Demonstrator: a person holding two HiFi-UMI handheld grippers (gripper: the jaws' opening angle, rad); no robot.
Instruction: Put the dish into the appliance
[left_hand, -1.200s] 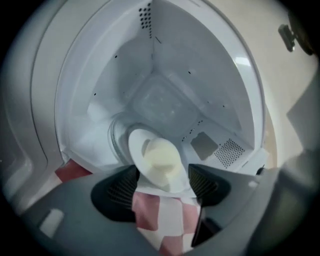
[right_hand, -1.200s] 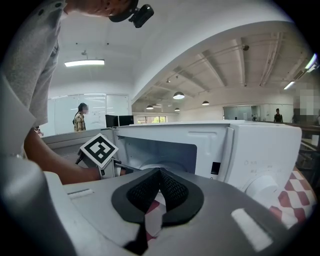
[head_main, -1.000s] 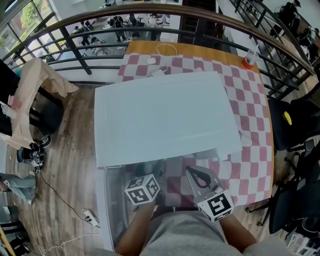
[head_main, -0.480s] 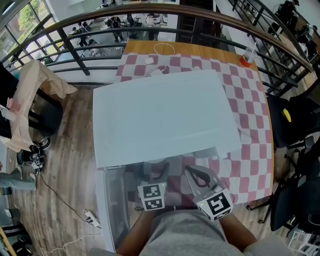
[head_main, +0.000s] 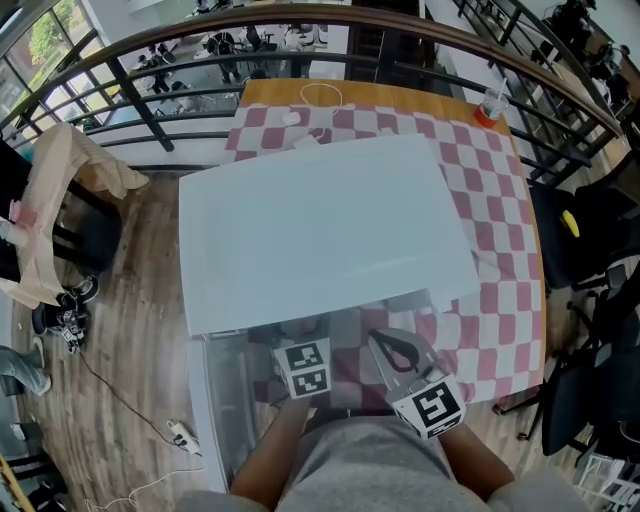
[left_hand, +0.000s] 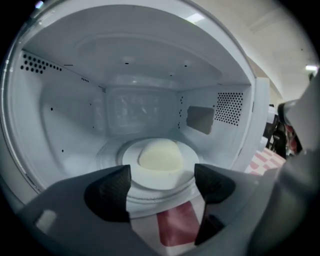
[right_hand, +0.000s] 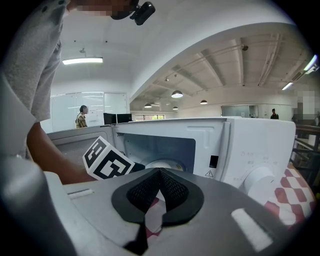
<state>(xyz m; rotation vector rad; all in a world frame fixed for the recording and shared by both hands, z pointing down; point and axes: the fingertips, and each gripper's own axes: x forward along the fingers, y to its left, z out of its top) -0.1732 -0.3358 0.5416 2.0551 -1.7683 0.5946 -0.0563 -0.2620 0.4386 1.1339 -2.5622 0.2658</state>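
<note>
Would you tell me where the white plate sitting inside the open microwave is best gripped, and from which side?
Grip the plate by its near rim, coming in about level through the open front of the microwave. The cavity walls close off every other side. The rim is a thin, flat, bare band there, which suits a pinch from above and below, while the pale mound of food fills the centre.

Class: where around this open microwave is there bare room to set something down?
Free: the checkered tablecloth strip right of the microwave. Crowded: the cavity's middle, taken by the plate; the front, where the left gripper and right gripper sit.
</note>
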